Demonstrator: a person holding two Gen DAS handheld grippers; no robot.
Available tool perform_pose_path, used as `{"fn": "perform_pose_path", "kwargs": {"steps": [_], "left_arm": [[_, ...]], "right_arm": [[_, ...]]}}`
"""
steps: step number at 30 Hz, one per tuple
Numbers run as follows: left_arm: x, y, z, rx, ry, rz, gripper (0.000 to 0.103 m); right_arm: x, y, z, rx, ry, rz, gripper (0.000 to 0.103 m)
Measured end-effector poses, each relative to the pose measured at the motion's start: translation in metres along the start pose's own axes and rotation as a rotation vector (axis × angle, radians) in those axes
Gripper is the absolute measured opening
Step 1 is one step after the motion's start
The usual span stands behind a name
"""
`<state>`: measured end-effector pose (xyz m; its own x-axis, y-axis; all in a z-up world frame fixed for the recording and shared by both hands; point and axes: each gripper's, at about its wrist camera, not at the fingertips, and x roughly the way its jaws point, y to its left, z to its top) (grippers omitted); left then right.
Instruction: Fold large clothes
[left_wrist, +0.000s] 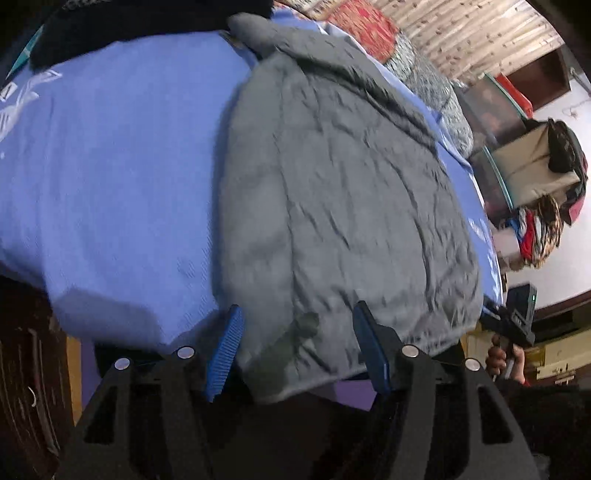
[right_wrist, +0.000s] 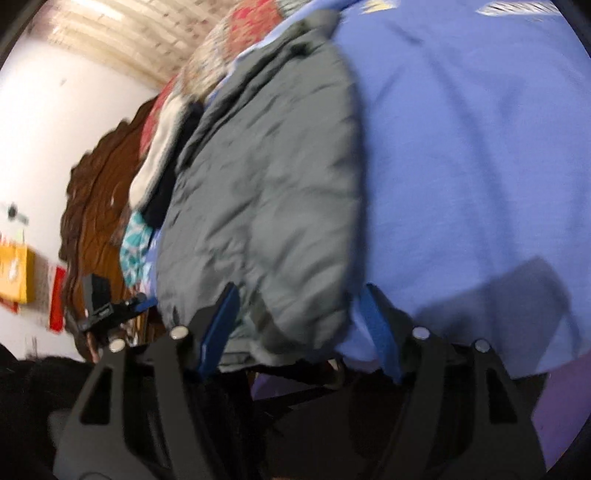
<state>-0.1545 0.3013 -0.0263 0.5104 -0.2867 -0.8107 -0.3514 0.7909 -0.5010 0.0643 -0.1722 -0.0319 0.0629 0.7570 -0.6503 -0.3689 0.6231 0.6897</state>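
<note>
Though blurred, jacket (left_wrist: 332, 192) hem past fingers (left_wrist: 225, 347)

My left wrist camera sits low at the near edge of the bed (left_wrist: 110, 177), close in, looking forward along its fingers across the grey jacket (left_wrist: 332, 184) toward the far wall. My right wrist camera does likewise from further right. Both views share the jacket (right_wrist: 258, 203) and blue sheet (right_wrist: 461, 166), and each catches the other gripper at its edge.

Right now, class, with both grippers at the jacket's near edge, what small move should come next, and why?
Probably close both grippers on the hem. The left gripper and right gripper are open, straddling the grey jacket's near edge on the blue sheet, gripping nothing.
</note>
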Motion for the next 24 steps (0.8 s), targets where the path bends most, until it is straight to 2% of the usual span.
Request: {"fn": "perform_pose_path", "kwargs": {"steps": [1, 2, 4, 6, 7, 8, 9, 12, 14, 17, 18, 20, 24], "left_arm": [[0.004, -0.002, -0.001, 0.001, 0.01, -0.001, 0.08], [0.014, -0.002, -0.006, 0.0, 0.039, 0.008, 0.08], [0.028, -0.002, -0.012, -0.02, 0.083, 0.009, 0.08], [0.033, -0.002, -0.019, -0.041, 0.112, -0.034, 0.058], [0.033, -0.004, -0.02, -0.05, 0.123, -0.056, 0.033], [0.032, -0.005, -0.023, -0.067, 0.129, -0.08, 0.024], [0.029, -0.006, -0.024, -0.077, 0.125, -0.101, 0.022], [0.007, -0.014, -0.023, -0.079, 0.073, -0.167, 0.022], [-0.011, -0.016, -0.017, -0.083, 0.009, -0.197, 0.022], [-0.034, -0.008, -0.009, -0.102, -0.095, -0.154, 0.022], [-0.037, -0.004, -0.006, -0.105, -0.115, -0.098, 0.022], [-0.036, 0.003, -0.005, -0.119, -0.103, -0.03, 0.022], [-0.012, 0.008, -0.012, -0.154, -0.013, -0.045, 0.022]], "right_arm": [[0.007, 0.004, -0.003, -0.012, 0.018, 0.002, 0.05], [0.013, 0.005, -0.005, -0.009, 0.04, -0.003, 0.03], [0.015, 0.008, -0.011, 0.006, 0.062, 0.045, 0.008], [0.0, 0.015, -0.014, -0.023, 0.031, 0.065, 0.005], [-0.01, 0.016, -0.014, -0.034, 0.015, 0.078, 0.004], [-0.021, 0.018, -0.012, -0.045, -0.003, 0.091, 0.004], [-0.038, 0.022, -0.01, -0.058, -0.034, 0.108, 0.004], [-0.068, 0.025, -0.002, -0.094, -0.089, 0.137, 0.004], [-0.083, 0.028, 0.005, -0.11, -0.126, 0.151, 0.004], [-0.092, 0.03, 0.018, -0.109, -0.177, 0.196, 0.004], [-0.091, 0.027, 0.022, -0.092, -0.184, 0.213, 0.004], [-0.084, 0.035, 0.022, -0.071, -0.183, 0.222, 0.004], [-0.076, 0.048, 0.028, -0.092, -0.164, 0.237, 0.004]]}}
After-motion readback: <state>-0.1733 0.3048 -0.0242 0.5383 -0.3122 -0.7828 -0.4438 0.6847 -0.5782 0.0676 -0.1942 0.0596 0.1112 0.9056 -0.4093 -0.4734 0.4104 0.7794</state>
